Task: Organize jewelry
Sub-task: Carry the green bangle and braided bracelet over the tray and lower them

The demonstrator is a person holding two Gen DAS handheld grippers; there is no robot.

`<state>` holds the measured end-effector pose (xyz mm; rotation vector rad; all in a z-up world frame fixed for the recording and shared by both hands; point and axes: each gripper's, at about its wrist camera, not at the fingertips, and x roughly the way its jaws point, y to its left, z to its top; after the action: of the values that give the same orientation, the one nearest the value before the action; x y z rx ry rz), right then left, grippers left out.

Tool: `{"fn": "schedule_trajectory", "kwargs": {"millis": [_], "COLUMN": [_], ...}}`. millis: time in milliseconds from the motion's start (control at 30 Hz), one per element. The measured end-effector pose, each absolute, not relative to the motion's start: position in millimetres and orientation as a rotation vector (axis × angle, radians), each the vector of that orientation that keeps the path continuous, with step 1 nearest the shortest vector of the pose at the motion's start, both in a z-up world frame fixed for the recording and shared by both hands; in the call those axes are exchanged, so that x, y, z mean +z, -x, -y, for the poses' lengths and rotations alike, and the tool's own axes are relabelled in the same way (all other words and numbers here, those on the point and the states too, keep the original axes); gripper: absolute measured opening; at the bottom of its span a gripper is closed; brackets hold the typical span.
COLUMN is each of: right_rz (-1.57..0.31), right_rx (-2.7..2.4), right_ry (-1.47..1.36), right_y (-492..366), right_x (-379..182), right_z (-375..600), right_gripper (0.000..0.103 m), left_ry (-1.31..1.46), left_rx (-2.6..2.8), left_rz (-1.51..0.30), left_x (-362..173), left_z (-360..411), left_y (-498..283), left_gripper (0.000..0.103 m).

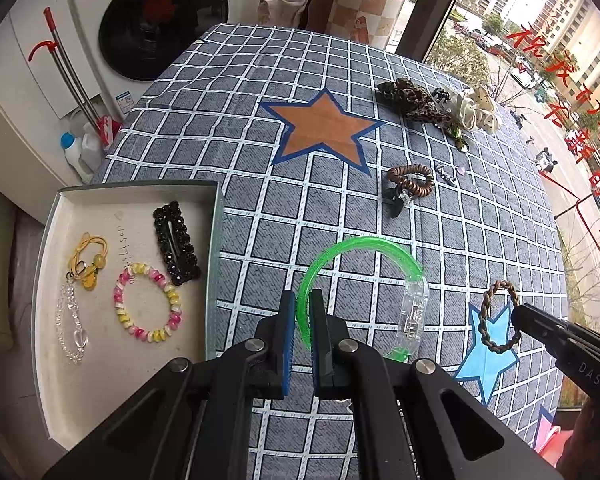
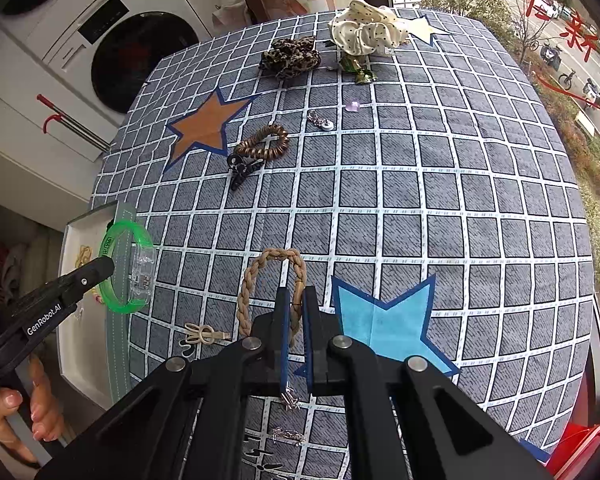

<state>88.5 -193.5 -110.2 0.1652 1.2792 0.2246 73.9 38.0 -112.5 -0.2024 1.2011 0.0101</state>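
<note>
My left gripper (image 1: 303,300) is shut on a translucent green bangle (image 1: 360,245) with a clear clasp, held above the checked tablecloth just right of a white tray (image 1: 80,400). The right wrist view shows the same bangle (image 2: 118,304) hanging at the tray's edge (image 2: 70,320). The tray holds a black rhinestone clip (image 1: 176,242), a pink-and-yellow bead bracelet (image 1: 148,302), a yellow cord piece (image 1: 88,262) and a clear crystal chain (image 1: 70,320). My right gripper (image 2: 296,300) is shut on a braided tan-and-brown bracelet (image 2: 256,280), lifted over the cloth near a light blue star.
On the cloth lie a brown spiral hair tie (image 2: 266,144) with a black claw clip (image 2: 240,170), a leopard scrunchie (image 2: 290,58), a cream dotted scrunchie (image 2: 364,30), small silver pieces (image 2: 320,120) and a beige cord item (image 2: 204,336). A washing machine (image 1: 160,20) stands behind the table.
</note>
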Motion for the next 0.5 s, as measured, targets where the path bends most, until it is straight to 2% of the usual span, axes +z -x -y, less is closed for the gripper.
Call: {"fn": "schedule_trajectory", "kwargs": {"millis": [500], "right_rz": [-1.239], "right_rx": [0.480], "right_ry": [-0.060], "right_y": [-88], "right_x": [-81], "right_z": [62], "right_gripper": [0.006], "left_ry": [0.302], "left_rx": [0.207], "left_rz": [-1.195], "left_x": [-115], "left_z": [-150], "left_y": [-9], "left_gripper": [0.014]}}
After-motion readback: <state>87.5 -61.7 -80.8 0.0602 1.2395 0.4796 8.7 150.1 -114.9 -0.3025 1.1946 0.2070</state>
